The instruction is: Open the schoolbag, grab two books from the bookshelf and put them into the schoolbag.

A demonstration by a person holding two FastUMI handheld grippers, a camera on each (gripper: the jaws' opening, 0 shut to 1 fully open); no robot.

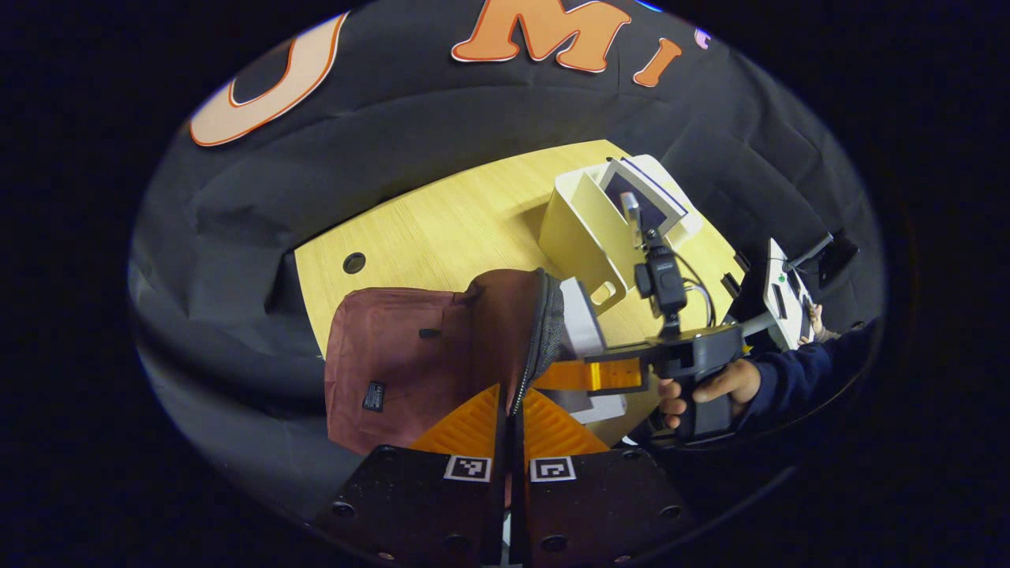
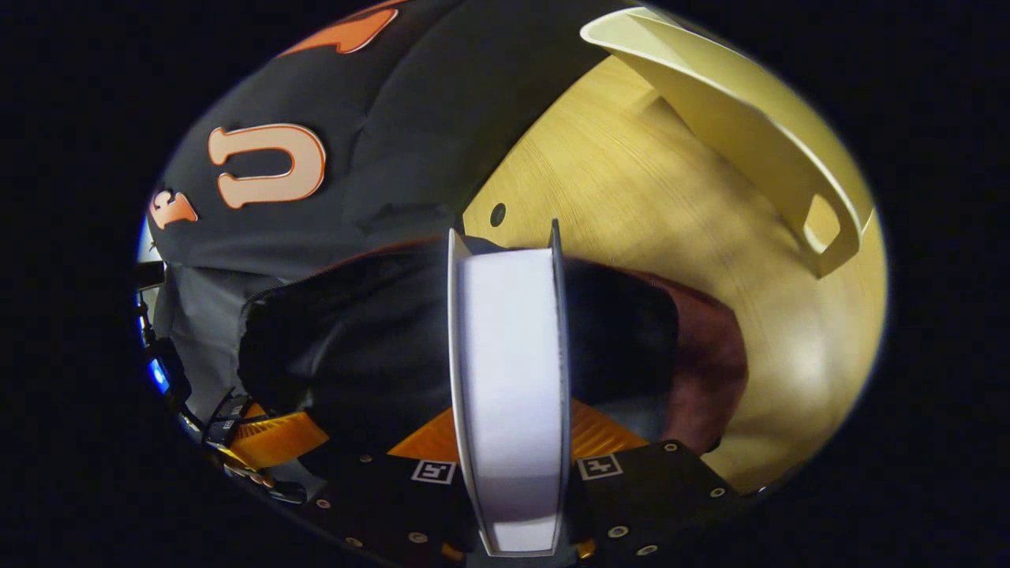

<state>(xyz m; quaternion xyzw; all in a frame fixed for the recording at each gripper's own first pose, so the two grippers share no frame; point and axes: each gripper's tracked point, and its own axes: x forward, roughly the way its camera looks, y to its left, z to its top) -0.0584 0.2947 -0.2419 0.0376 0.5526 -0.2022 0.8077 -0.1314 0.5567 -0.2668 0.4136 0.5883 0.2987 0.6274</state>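
A book (image 2: 509, 379) goes page-edge first toward the open mouth of the maroon schoolbag (image 1: 410, 355), which lies on the wooden table (image 1: 442, 229). The right gripper (image 2: 511, 450) has its 2 fingers clamped on the book's covers, 1 on each side, holding it upright so that it can slide into the dark opening. In the left gripper view the same gripper sits at 3 o'clock, a hand (image 1: 710, 386) on its handle, with the book at the bag's rim. The left gripper (image 1: 509, 414) has its fingers together on the zipper edge (image 1: 530, 355) of the bag's flap, seemingly pinching it to keep the mouth held wide; how much fabric lies between them is hard to make out. The cream bookshelf (image 1: 592, 229) stands at 1 o'clock behind the bag, with at least 1 more book (image 1: 643, 193) leaning in it. The bag's interior is black shadow, so whether another book already lies inside cannot be told. The book's far end is hidden by its own bulk.
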